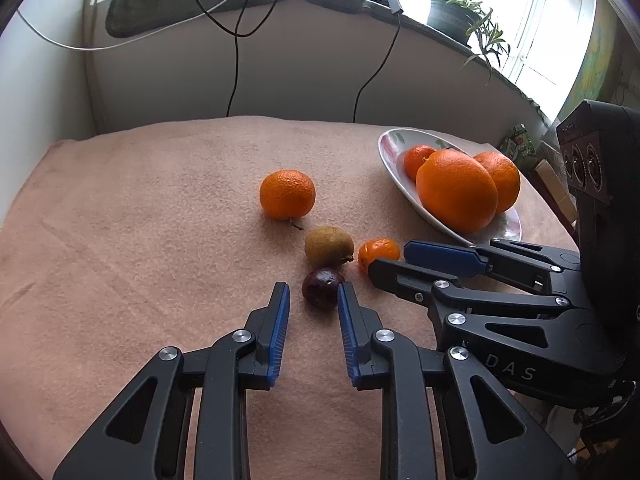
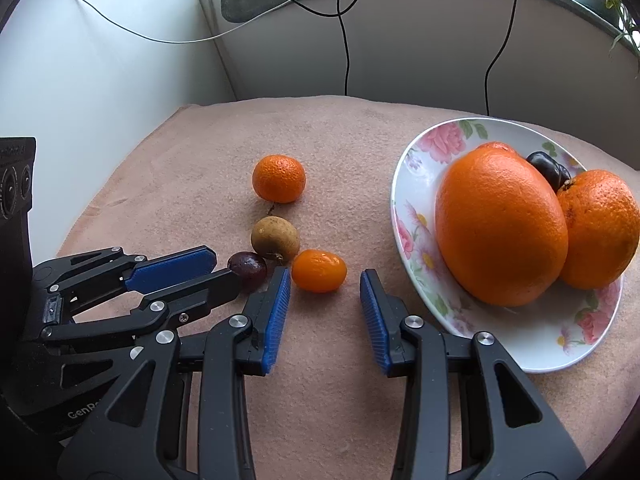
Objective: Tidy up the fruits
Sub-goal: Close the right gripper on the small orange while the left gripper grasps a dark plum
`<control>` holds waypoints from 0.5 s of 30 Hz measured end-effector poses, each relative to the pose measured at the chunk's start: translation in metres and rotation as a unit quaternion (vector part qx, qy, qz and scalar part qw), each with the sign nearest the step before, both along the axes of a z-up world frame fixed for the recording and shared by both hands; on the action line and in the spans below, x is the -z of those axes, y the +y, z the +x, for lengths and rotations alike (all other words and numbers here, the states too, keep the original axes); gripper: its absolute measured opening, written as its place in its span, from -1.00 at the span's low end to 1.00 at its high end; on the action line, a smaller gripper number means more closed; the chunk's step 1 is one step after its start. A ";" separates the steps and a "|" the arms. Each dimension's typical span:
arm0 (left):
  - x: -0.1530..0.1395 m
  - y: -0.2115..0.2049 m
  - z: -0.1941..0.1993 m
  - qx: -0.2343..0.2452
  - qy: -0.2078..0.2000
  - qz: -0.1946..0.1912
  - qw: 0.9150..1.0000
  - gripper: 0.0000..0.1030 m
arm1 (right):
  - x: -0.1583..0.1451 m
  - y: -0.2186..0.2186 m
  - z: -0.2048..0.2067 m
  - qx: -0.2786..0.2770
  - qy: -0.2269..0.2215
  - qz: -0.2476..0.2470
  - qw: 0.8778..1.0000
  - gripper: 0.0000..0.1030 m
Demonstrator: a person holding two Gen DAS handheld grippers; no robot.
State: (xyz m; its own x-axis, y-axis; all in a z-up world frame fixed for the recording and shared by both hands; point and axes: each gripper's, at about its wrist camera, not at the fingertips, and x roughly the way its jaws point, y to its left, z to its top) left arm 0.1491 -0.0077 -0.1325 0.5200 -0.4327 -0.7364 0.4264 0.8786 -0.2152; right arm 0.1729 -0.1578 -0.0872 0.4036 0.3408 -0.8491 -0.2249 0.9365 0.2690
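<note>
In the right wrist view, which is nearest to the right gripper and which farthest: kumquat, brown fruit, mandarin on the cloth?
From the right gripper:
1. Kumquat, just ahead of its left finger.
2. Brown fruit, farther back, left.
3. Mandarin, farthest back.

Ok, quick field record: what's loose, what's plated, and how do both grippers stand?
loose on cloth: tangerine; brown fruit; purple fruit; kumquat
plate: big orange, two smaller oranges, a dark fruit behind
left gripper: open, purple fruit just ahead
right gripper: open, kumquat just ahead
</note>
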 end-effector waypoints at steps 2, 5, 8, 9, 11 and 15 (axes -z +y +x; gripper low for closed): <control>0.000 -0.003 0.001 0.007 0.000 0.001 1.000 -0.58 | 0.002 -0.001 0.000 0.005 0.001 0.000 1.000 -0.25; 0.000 -0.003 0.007 0.016 0.009 -0.009 1.000 -0.58 | 0.001 -0.001 0.000 0.006 -0.002 -0.001 1.000 -0.29; 0.002 0.001 0.013 0.022 0.026 -0.029 0.999 -0.58 | 0.001 0.001 0.002 0.000 -0.001 -0.001 1.000 -0.33; 0.002 0.002 0.014 0.023 0.030 -0.034 0.999 -0.58 | 0.002 0.002 0.003 -0.003 0.000 -0.001 1.000 -0.33; 0.001 0.004 0.012 0.025 0.029 -0.036 0.999 -0.58 | 0.003 0.004 0.004 -0.009 0.003 0.000 1.000 -0.33; 0.001 0.004 0.011 0.026 0.023 -0.030 0.999 -0.58 | 0.004 0.009 0.007 -0.015 0.001 -0.008 1.000 -0.37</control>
